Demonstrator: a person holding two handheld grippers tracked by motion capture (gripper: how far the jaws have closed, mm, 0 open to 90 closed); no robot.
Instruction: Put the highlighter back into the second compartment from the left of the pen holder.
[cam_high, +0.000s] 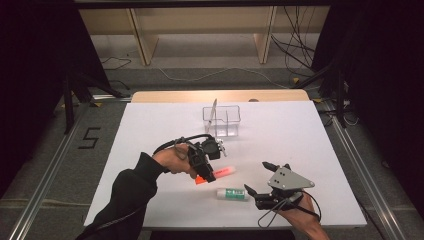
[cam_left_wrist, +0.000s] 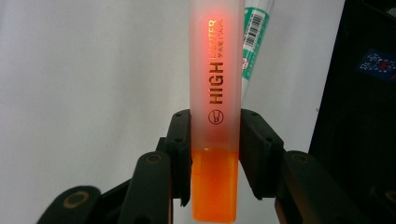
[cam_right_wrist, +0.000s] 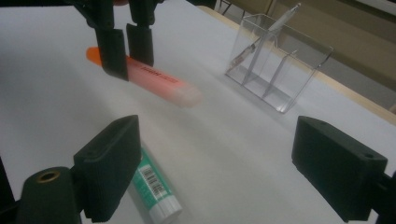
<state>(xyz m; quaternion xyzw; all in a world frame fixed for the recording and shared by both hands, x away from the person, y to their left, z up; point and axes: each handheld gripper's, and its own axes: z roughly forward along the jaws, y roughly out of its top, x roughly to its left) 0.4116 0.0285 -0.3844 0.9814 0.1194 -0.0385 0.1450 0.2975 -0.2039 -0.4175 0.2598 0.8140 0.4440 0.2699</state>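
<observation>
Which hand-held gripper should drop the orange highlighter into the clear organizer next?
Left: the left hand-held gripper is already shut on the highlighter; the organizer sits ahead. The right hand-held gripper is open.

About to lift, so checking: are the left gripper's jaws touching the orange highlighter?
Touching. The left gripper view shows the left gripper with both jaws pressed flat against the sides of the orange highlighter, no gap on either side.

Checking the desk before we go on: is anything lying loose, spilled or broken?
Nothing is spilled or broken. A green-and-white marker lies loose on the table, outside the clear organizer that holds a pen. The left gripper grips the orange highlighter; the right gripper is open.
</observation>
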